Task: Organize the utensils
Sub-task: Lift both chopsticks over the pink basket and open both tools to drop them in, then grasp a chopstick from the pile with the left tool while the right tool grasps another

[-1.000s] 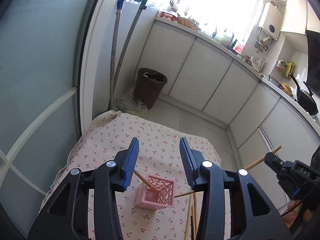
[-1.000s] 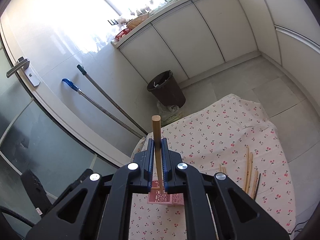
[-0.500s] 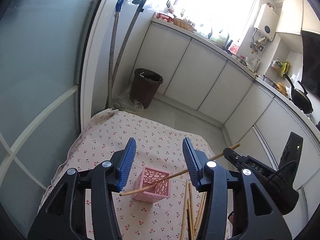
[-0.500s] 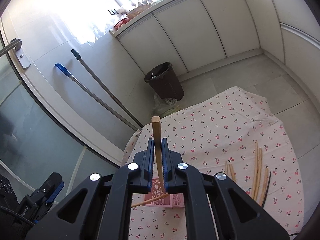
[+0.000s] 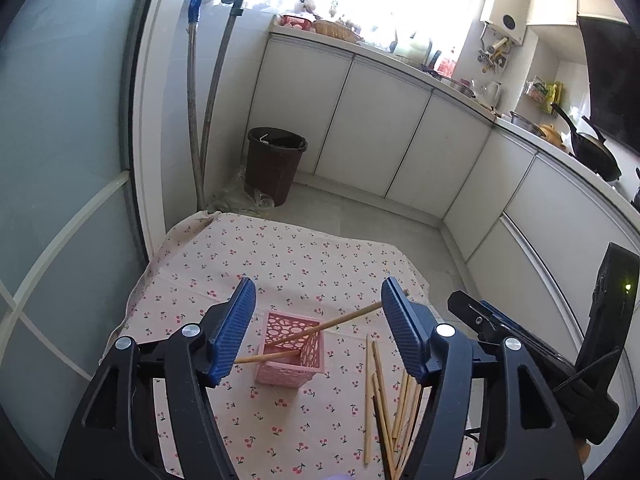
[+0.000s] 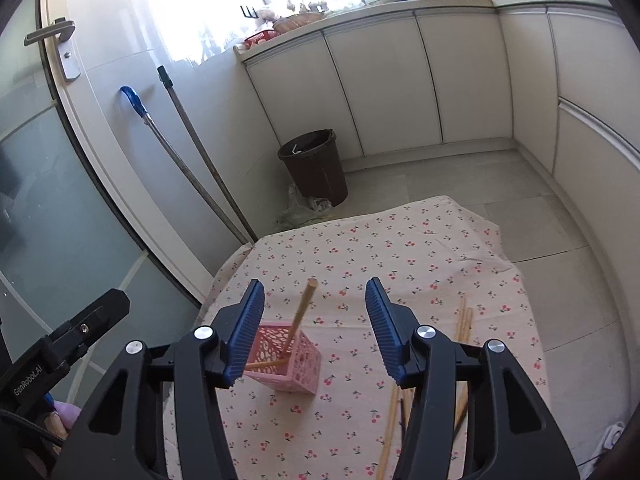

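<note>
A pink lattice basket (image 5: 290,354) (image 6: 286,364) stands on the cherry-print cloth (image 5: 280,264). Two wooden chopsticks are in it: one (image 6: 303,308) leans up out of the top, the other (image 6: 264,365) lies low across it. My right gripper (image 6: 316,284) hovers just above the basket. Its jaws are opening, and the leaning chopstick (image 5: 340,320) stands free between them without touching the pads. My left gripper (image 5: 319,284) is also opening, with nothing gripped, just short of the basket. Several loose chopsticks (image 5: 380,400) (image 6: 464,320) lie on the cloth to the right.
Beyond the table's far edge are a dark bin (image 5: 276,168) (image 6: 314,166), two long handles (image 5: 200,100) leaning on the wall, and white cabinets (image 5: 380,120). A glass door (image 5: 60,160) stands close on the left. A hand (image 6: 60,416) holds the left gripper's body.
The right gripper opened and let go of the chopstick, which now leans in the basket. The left gripper's jaws have spread wider. Both grippers moved closer to the basket.
</note>
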A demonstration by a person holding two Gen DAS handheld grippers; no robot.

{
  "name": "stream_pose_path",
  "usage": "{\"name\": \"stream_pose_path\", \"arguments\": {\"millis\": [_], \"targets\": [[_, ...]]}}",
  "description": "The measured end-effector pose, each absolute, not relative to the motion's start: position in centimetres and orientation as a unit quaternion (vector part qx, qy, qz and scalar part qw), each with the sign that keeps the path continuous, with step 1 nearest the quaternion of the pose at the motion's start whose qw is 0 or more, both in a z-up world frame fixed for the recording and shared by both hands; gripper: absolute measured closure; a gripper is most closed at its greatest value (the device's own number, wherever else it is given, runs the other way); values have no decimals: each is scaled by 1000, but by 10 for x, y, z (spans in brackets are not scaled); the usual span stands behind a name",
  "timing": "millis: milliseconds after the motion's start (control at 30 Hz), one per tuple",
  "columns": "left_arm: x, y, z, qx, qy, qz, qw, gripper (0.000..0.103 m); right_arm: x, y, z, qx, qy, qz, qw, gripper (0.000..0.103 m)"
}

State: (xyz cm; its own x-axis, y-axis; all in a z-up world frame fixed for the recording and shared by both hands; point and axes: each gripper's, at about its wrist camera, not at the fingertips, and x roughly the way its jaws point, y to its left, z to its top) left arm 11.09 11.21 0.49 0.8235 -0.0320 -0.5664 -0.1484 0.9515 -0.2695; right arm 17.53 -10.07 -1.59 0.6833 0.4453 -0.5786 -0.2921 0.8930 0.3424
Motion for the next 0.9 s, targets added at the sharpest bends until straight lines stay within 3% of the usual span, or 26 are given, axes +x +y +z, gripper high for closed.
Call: {"name": "stream_pose_path", "arguments": {"millis": [300, 500, 700, 900], "targets": [[120, 82, -19, -117, 344, 29, 931, 24, 141, -130, -16, 20, 304, 136, 943, 24], [135, 57, -54, -96, 416, 20, 904, 9, 122, -171, -24, -6, 287, 69, 955, 8], [155, 18, -108, -56, 505, 0, 861, 7, 129, -223, -33, 24, 317, 36, 947, 7], [172, -24, -158, -2, 556, -9, 831, 7, 143, -263, -37, 120, 371, 41, 920, 7]]}}
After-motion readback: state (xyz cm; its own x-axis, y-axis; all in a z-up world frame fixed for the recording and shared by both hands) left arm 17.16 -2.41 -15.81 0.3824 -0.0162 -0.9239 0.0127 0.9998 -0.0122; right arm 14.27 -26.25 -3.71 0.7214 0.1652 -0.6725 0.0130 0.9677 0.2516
